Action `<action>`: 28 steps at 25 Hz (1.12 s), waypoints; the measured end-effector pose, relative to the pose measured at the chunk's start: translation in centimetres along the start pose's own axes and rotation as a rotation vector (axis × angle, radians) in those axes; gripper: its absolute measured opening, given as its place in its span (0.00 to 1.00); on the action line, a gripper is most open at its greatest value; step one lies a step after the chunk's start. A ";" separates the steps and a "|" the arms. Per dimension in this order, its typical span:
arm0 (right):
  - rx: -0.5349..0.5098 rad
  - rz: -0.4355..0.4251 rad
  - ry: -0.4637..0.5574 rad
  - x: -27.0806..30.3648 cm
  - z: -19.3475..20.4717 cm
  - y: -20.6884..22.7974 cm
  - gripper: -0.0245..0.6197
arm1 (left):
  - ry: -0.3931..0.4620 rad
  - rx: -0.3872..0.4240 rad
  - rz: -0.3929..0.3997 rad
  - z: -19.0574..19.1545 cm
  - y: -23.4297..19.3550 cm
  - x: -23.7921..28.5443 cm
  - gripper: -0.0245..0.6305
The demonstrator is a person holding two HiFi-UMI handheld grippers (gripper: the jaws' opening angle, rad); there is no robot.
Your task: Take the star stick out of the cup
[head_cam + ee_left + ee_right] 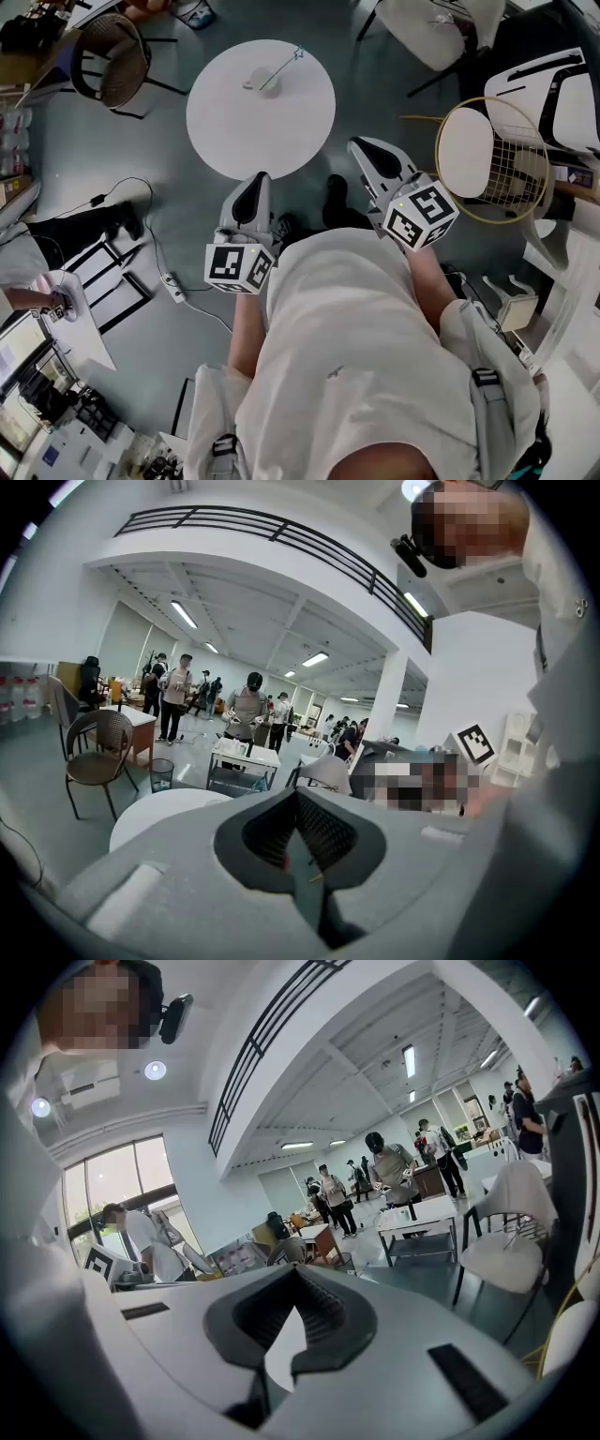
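**On the round table ahead: star stick still in its cup, both tongs shut and held back**

At the left of the head view, the left gripper (255,180) is held low against the person's body. It is pointed at the white round table (214,141) and its tip lies just off the near rim. Its jaws are pressed together with nothing between them, as is also seen in the left gripper view (296,795).

Farther on, toward the far side of the table top, the small pale cup (255,82) is seen, well apart from both tools. The thin light star stick (283,65) stands in it. The long axis of the stick is tilted away from the person and to the right, so the free star end is carried past the cup's right side.

At the right, the right gripper (361,144) is raised a little more and angled in toward the table. Its jaws are likewise closed on nothing (296,1273).

The cup is judged to lie almost straight ahead of the left tool, while the stick's free end is judged nearer the right one. A reach forward and an opening of the jaws are called for first.
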State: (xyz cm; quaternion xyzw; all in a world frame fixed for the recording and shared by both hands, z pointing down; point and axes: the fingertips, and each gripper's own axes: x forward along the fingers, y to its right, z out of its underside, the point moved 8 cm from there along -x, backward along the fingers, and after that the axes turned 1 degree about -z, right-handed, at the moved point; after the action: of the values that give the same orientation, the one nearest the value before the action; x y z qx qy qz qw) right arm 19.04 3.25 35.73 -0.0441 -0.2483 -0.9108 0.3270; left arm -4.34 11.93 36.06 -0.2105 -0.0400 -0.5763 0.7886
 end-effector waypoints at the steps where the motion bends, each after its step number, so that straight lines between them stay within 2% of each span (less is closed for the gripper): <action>1: 0.001 -0.011 -0.008 0.1 -0.1 0.5 0.05 | -0.004 -0.002 -0.010 0.0 0.3 0.5 0.05; 10: 0.048 -0.072 -0.080 -0.3 0.4 3.2 0.05 | -0.067 -0.035 -0.087 1.0 2.9 1.4 0.05; 18: 0.073 -0.081 -0.095 -0.3 1.3 4.1 0.05 | -0.100 -0.025 -0.112 1.7 3.1 1.4 0.05; 23: 0.071 -0.062 -0.095 0.4 1.3 3.7 0.05 | -0.103 -0.025 -0.099 1.3 1.9 1.7 0.05; 28: 0.060 -0.022 -0.073 0.5 0.6 3.3 0.05 | -0.091 -0.002 -0.043 0.1 0.8 3.3 0.05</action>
State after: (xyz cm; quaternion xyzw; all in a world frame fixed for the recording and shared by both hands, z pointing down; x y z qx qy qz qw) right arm 20.63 1.09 37.71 -0.0647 -0.2875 -0.9042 0.3091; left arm -2.48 9.25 36.91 -0.2365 -0.0797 -0.5831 0.7732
